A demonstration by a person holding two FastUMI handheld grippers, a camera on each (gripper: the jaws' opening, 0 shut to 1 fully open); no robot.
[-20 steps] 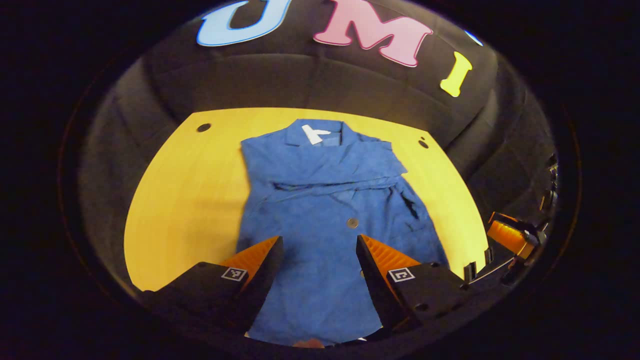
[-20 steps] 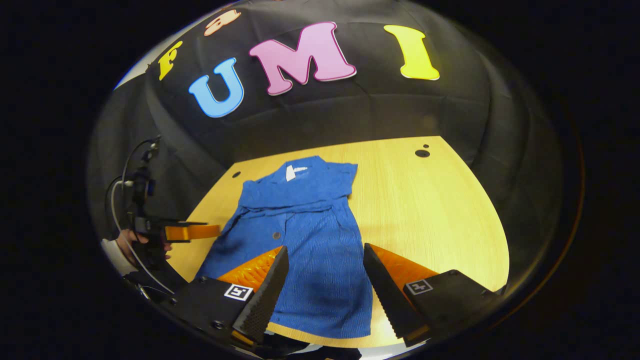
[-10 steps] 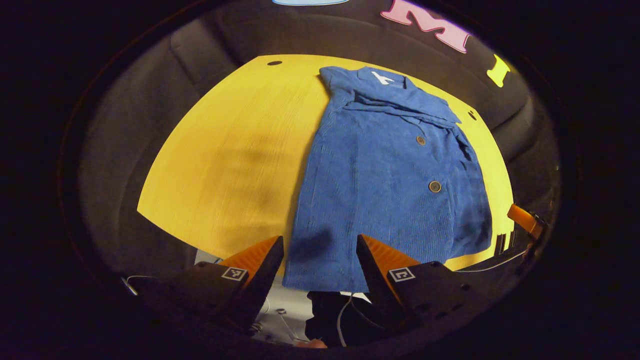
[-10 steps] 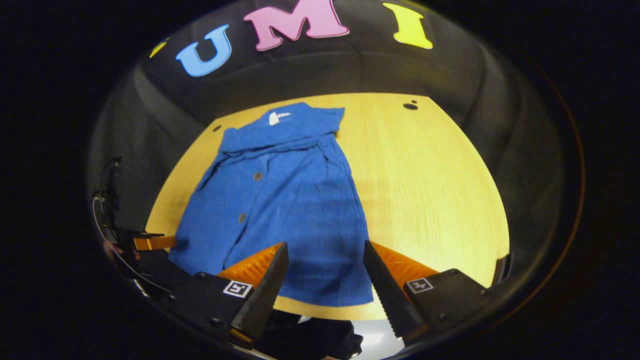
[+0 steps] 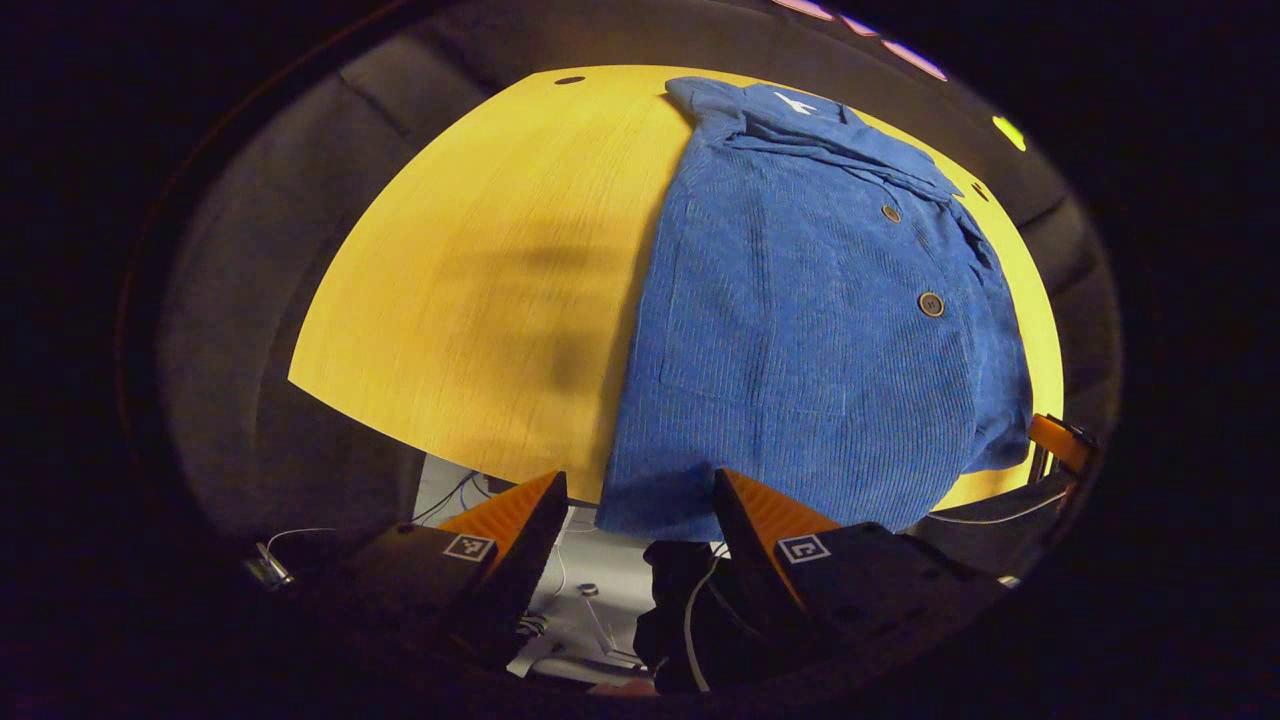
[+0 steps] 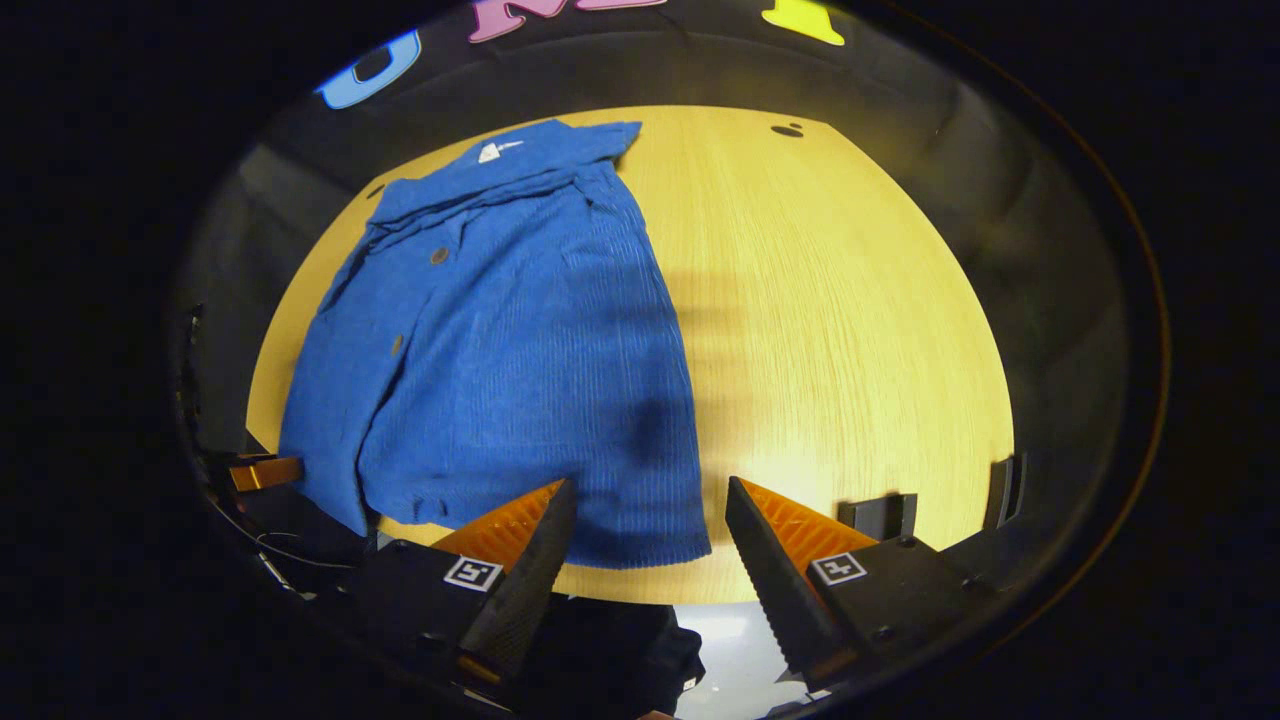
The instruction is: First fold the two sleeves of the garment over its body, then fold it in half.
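Since the earlier frames both grippers have been drawn back toward the near edge of the table, so the garment's hem, once under the fingers, is now seen just ahead of them.

A round-edged wooden table is seen against the dark booth wall. Small dark holes are set near its far edge. A blue ribbed garment is laid flat on the table, collar at the far side and hem at the near edge. In the left gripper view it is seen on the right part of the tabletop; in the right gripper view the same garment is seen on the left part. Both sleeves are already folded in over the body, across the upper chest below the collar. A white label is visible inside the collar. Brown buttons are set down the front.

The left gripper is held low at the near edge, its fingers spread wide with nothing between them; the garment's near left hem corner is framed in the gap. The right gripper is held likewise, fingers wide apart and empty, the near right hem corner framed between them. Part of the right gripper is glimpsed at the right edge of the left gripper view.
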